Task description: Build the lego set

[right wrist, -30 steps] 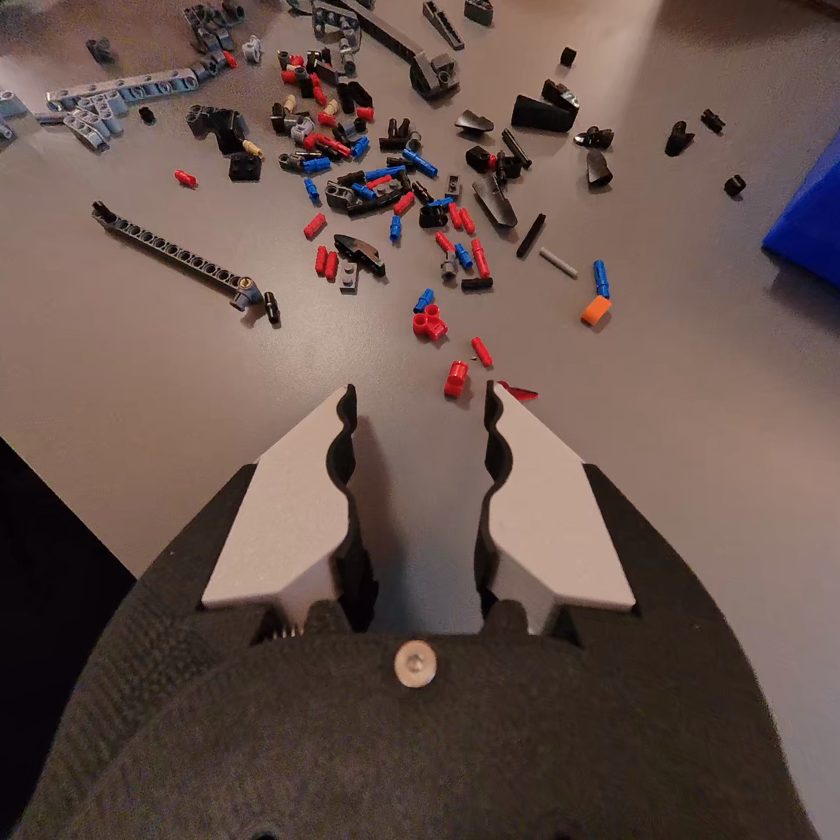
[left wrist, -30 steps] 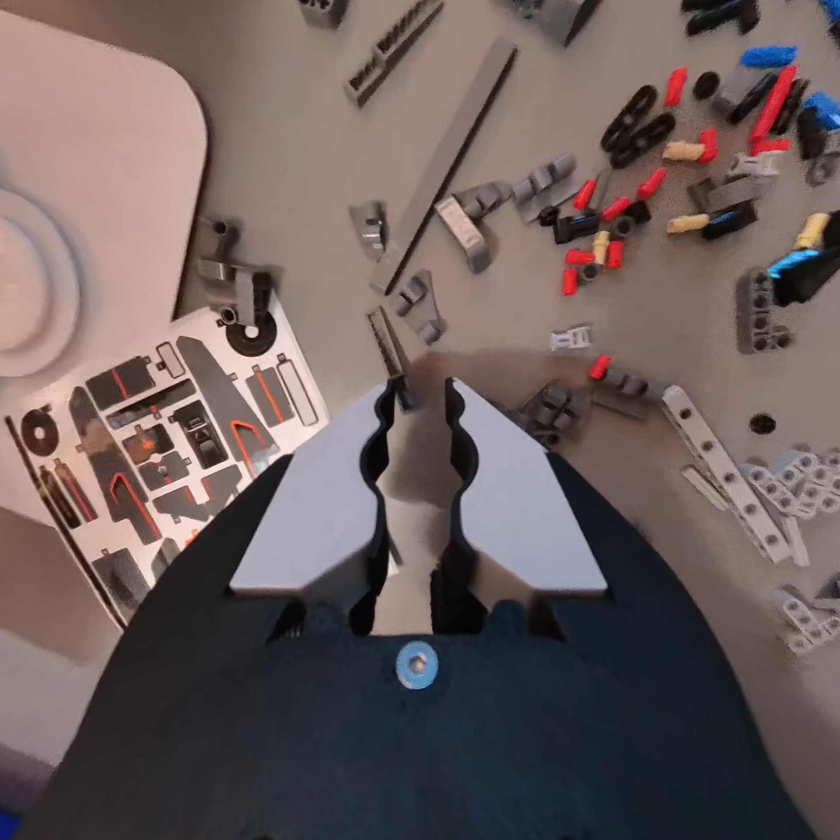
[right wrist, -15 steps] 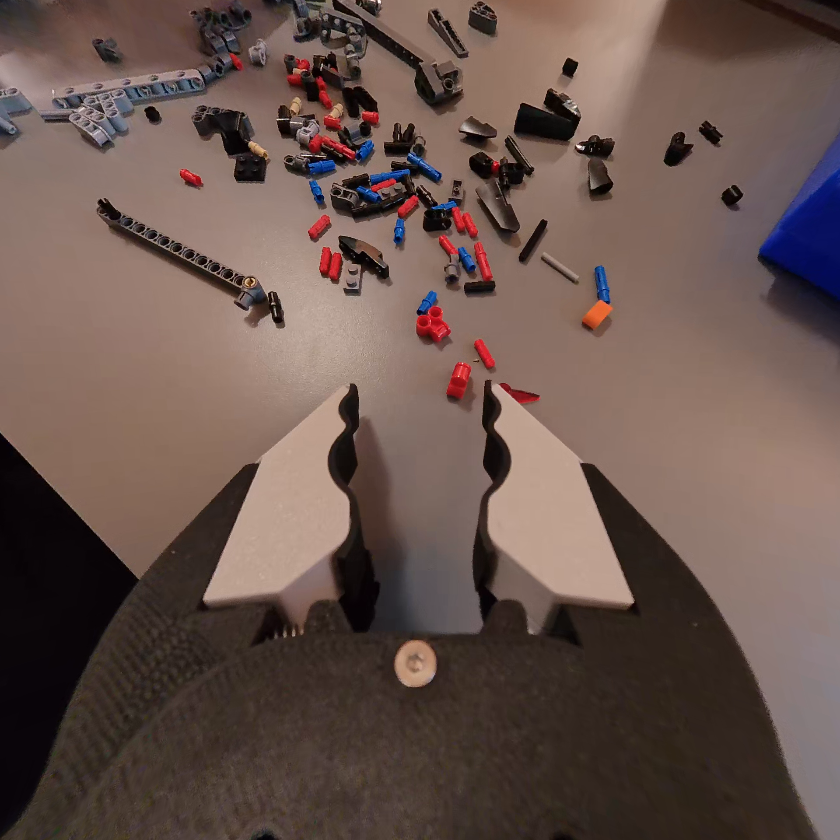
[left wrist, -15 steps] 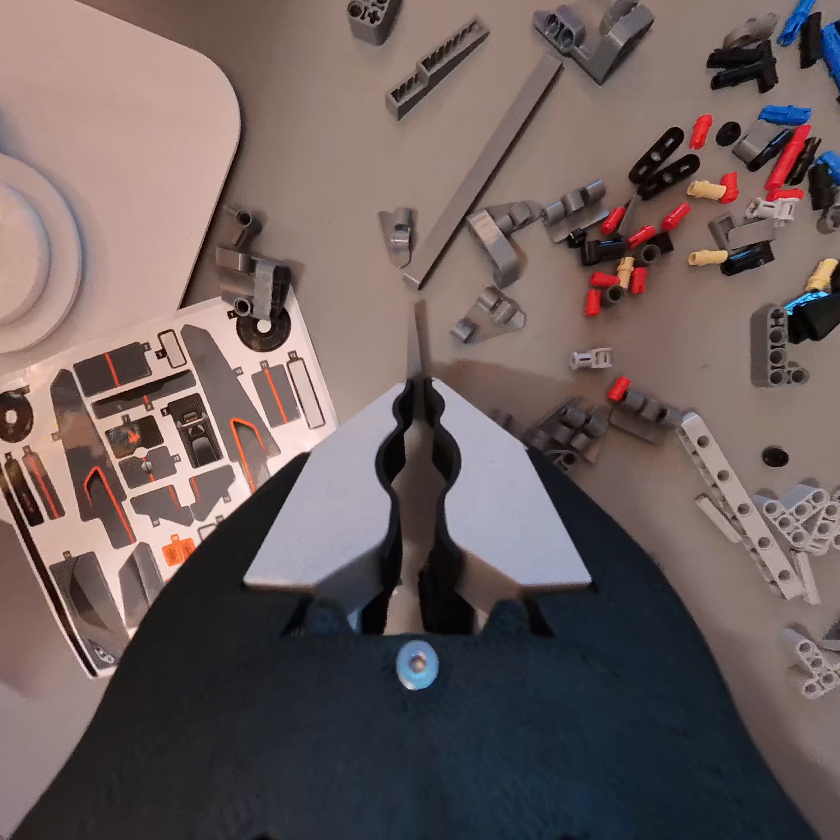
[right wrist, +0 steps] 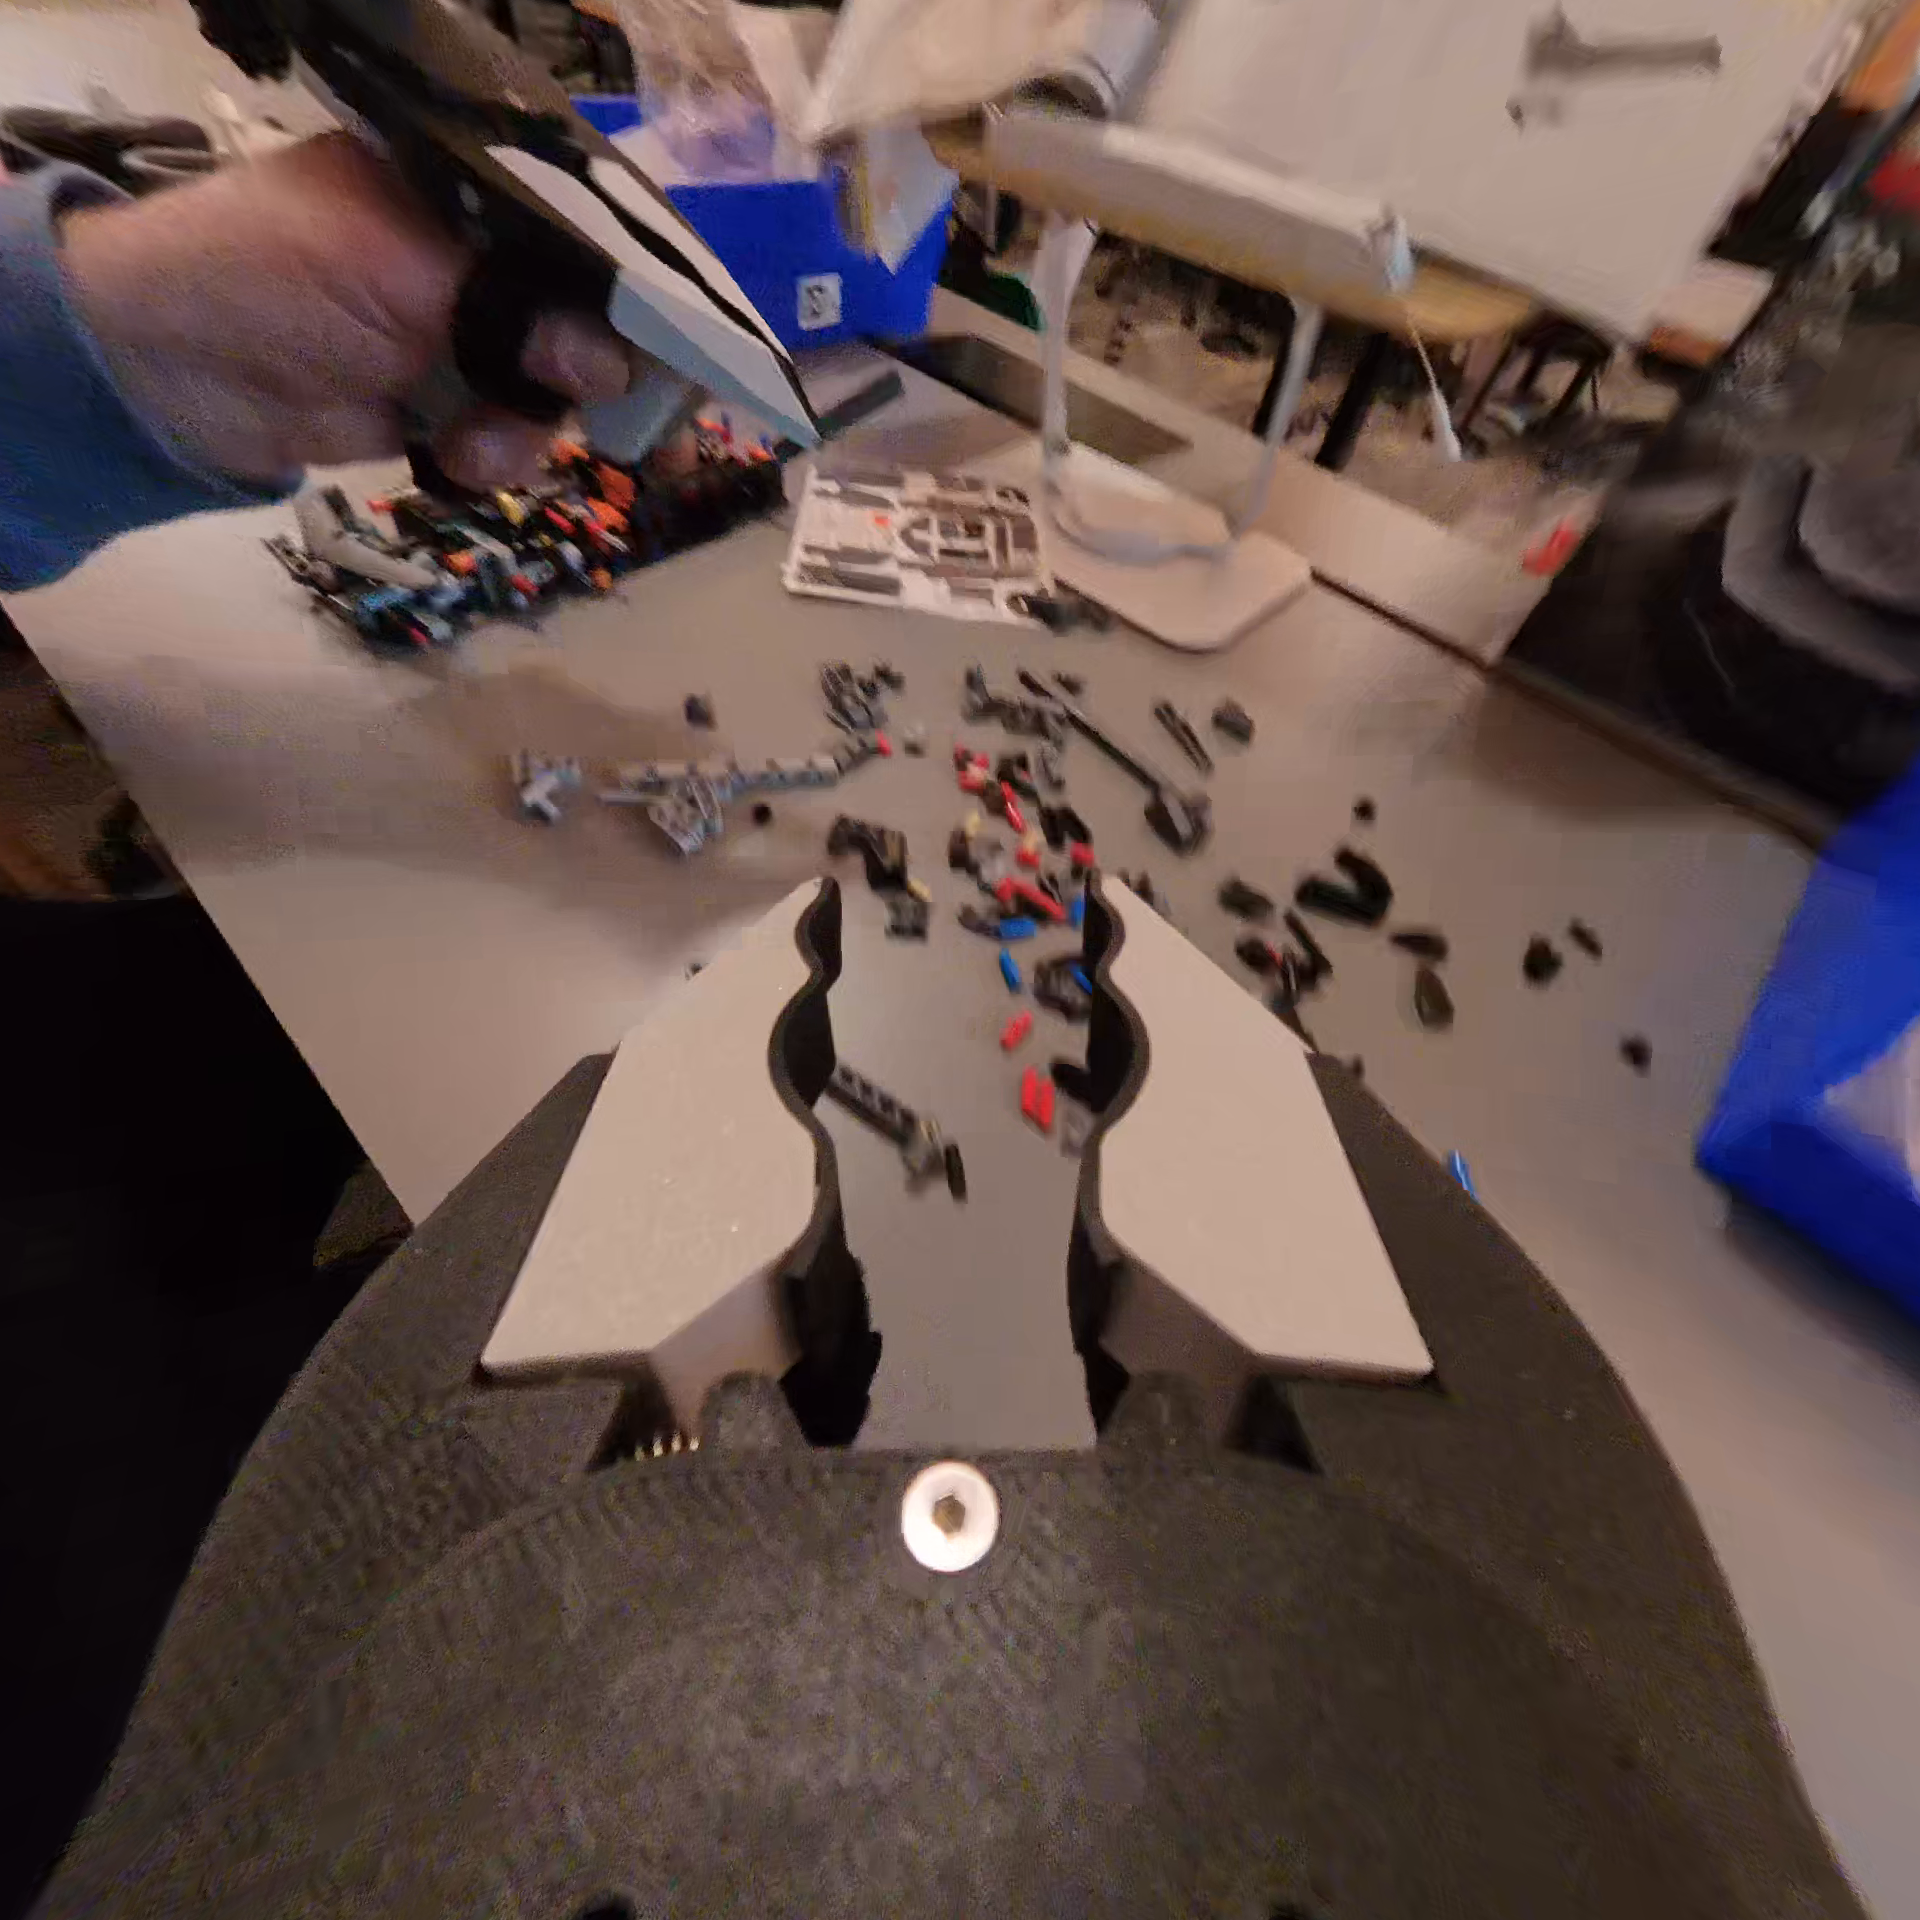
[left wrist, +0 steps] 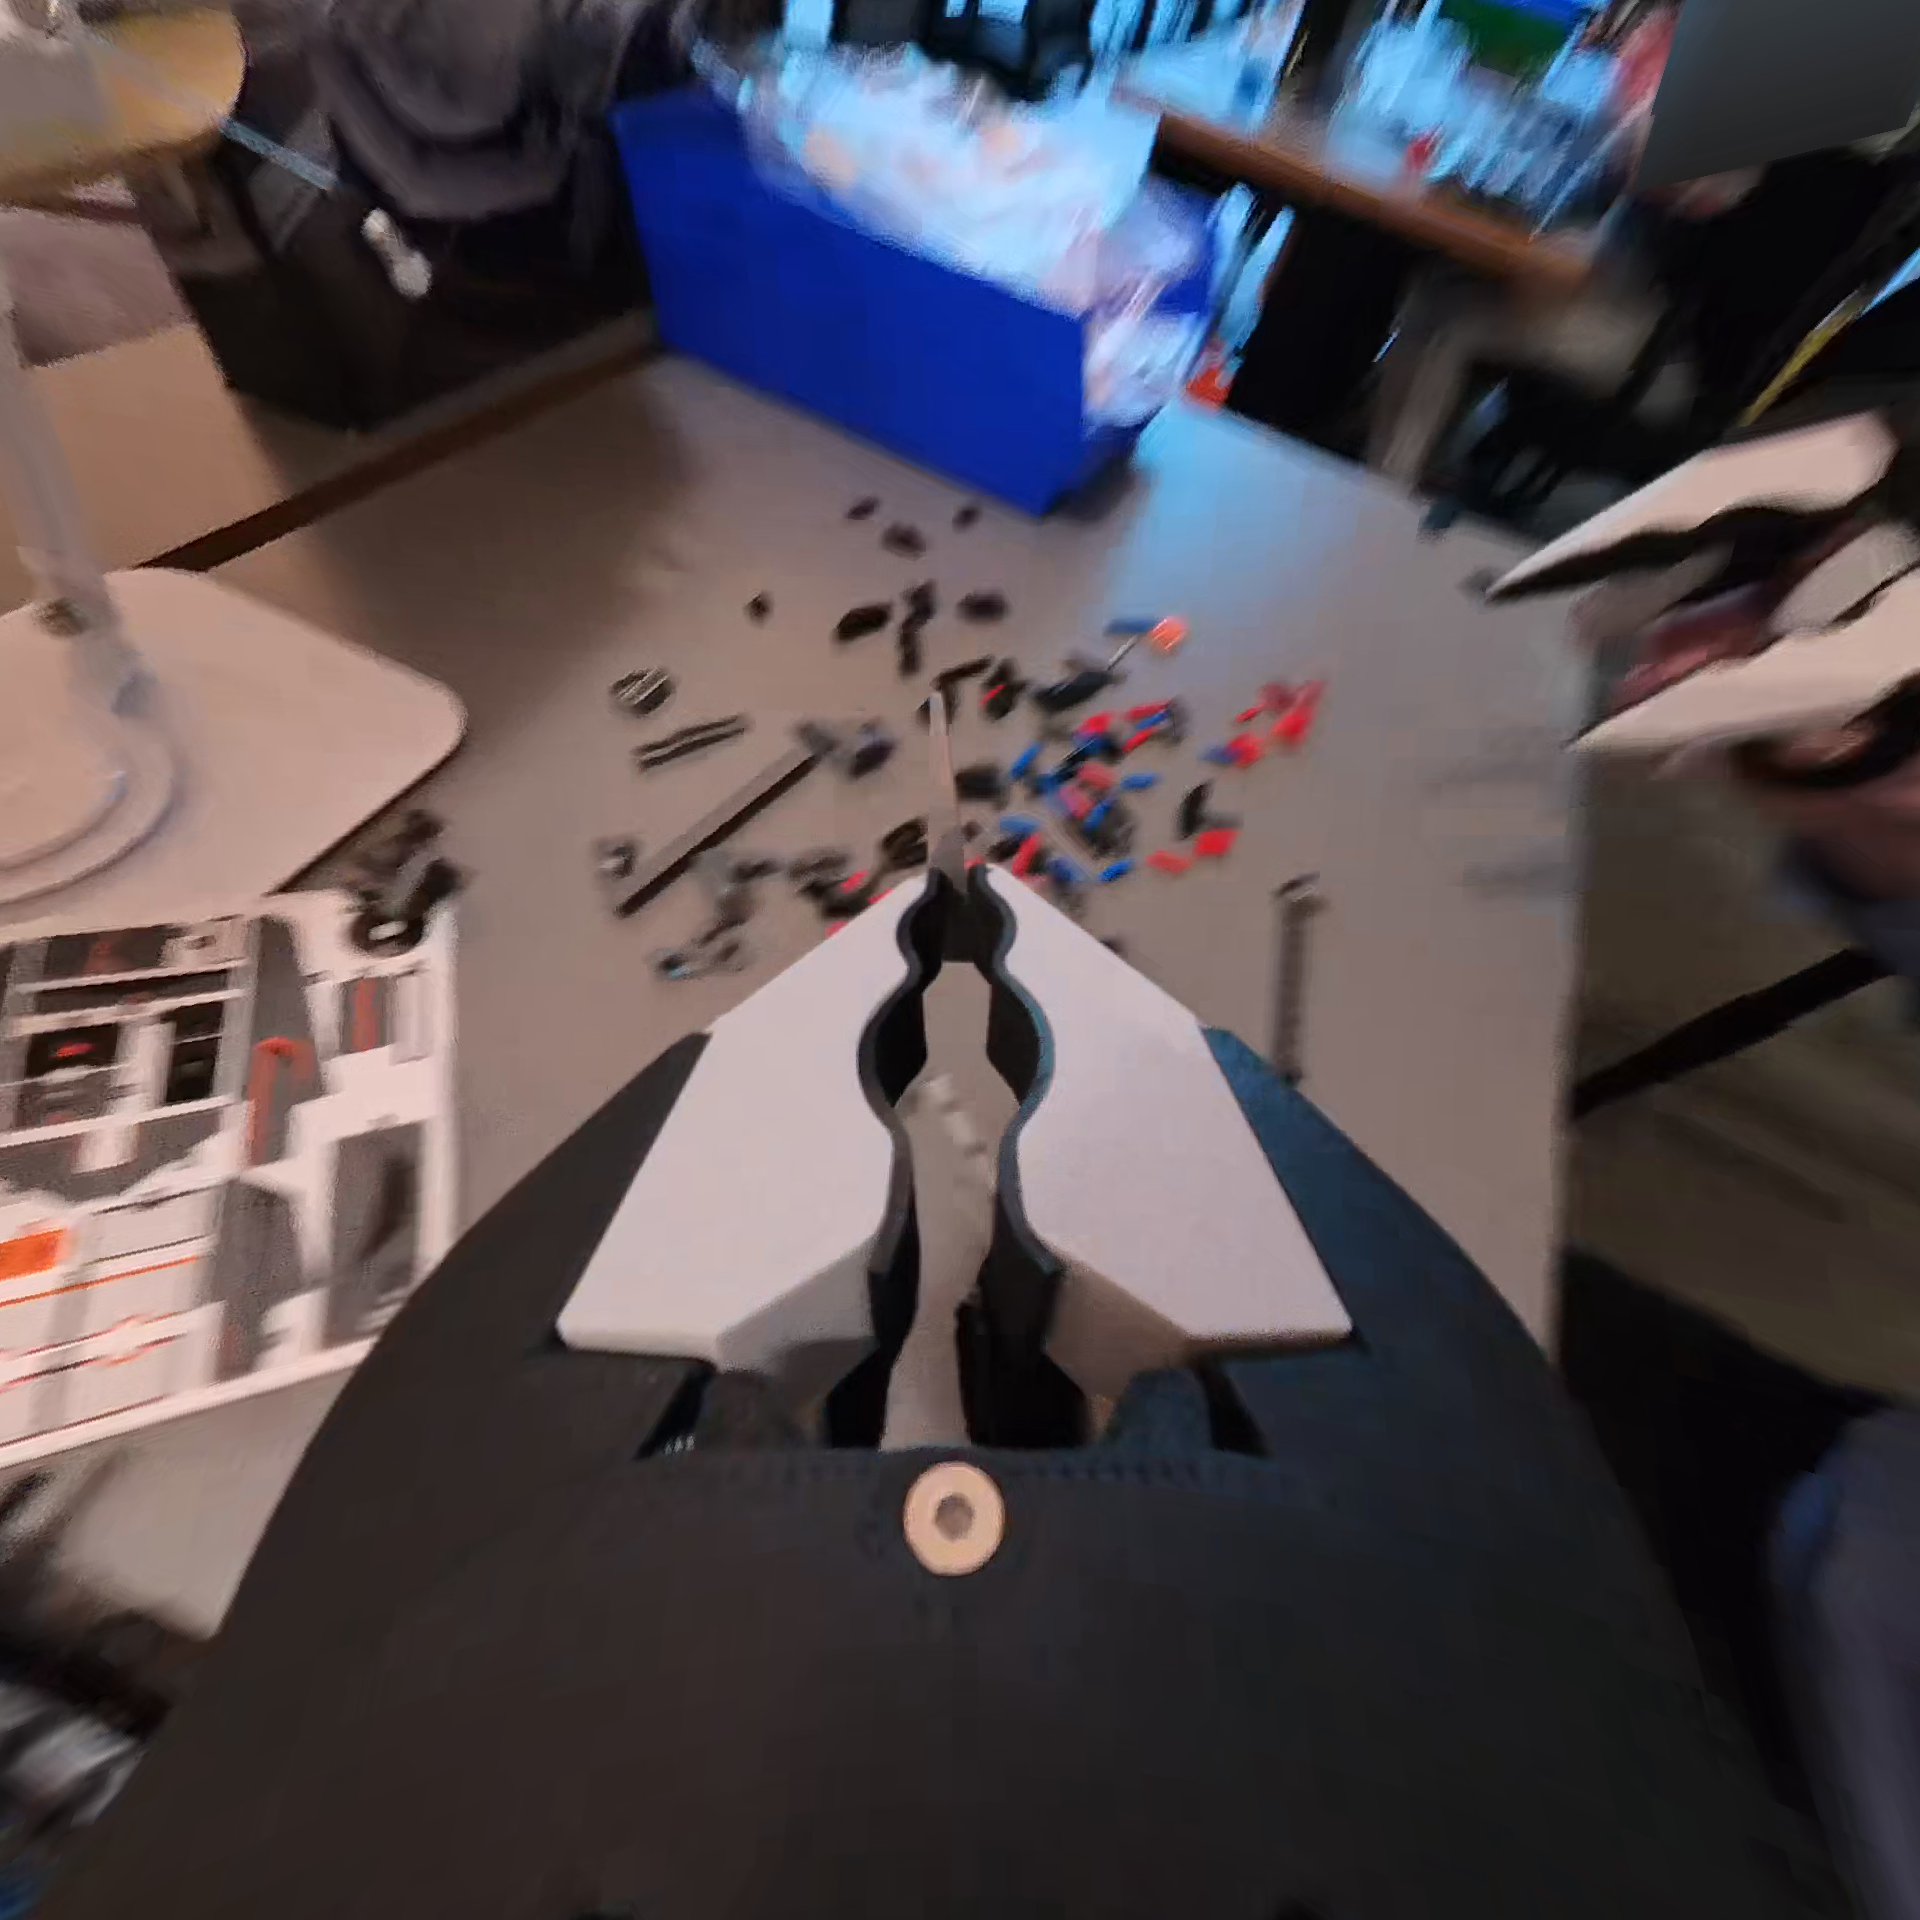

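Note:
My left gripper (left wrist: 948, 883) is shut on a thin dark grey lego piece (left wrist: 941, 774) that sticks out past its tips, held high above the grey table (left wrist: 499, 623). It also shows in the right wrist view (right wrist: 800, 421), held by a hand, with the piece (right wrist: 862, 398) at its tip. My right gripper (right wrist: 958, 899) is open and empty, above the table; it also shows at the right edge of the left wrist view (left wrist: 1538, 655). Several loose black, red, blue and grey lego pieces (right wrist: 1023, 862) lie scattered on the table (left wrist: 1049, 769). Both views are blurred.
A sticker sheet (left wrist: 197, 1122) lies at the left, beside a white lamp base (left wrist: 239, 727); both also show in the right wrist view (right wrist: 914, 545) (right wrist: 1184, 582). A partly built model (right wrist: 457, 566) sits near the table edge. Blue bins (left wrist: 862, 312) (right wrist: 1829, 1070) stand nearby. Tip to tip, the grippers are about 20 cm apart.
My left gripper closed on the thin grey piece, then lifted it off the table and tilted up. My right gripper stayed open, rose and tilted up toward the room.

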Available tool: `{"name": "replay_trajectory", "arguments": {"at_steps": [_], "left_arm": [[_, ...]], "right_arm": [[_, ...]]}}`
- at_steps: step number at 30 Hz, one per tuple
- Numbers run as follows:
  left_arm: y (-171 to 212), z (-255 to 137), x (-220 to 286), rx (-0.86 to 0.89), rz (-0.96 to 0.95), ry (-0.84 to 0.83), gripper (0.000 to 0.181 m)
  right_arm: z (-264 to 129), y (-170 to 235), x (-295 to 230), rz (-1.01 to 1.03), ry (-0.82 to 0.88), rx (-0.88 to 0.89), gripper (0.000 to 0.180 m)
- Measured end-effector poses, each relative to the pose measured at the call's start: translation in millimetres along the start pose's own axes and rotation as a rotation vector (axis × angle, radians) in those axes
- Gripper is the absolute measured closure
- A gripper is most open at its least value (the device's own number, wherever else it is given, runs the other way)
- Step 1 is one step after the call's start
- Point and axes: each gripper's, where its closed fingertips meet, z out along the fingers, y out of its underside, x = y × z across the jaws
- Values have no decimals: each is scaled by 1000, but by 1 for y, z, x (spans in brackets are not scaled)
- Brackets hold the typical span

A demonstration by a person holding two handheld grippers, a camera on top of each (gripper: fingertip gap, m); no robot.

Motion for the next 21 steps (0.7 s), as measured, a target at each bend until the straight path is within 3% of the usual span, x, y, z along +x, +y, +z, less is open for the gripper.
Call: {"name": "replay_trajectory", "arguments": {"at_steps": [7, 13, 21], "left_arm": [[-34, -12, 69, 303, -302, 306, 178], [-15, -10, 85, 119, -278, 446, 179], [10, -7, 105, -170, -147, 536, 178]], "right_arm": [[49, -72, -49, -371, 61, 63, 129], [51, -93, -52, -555, -83, 60, 135], [65, -71, -64, -928, -193, -109, 148]]}}
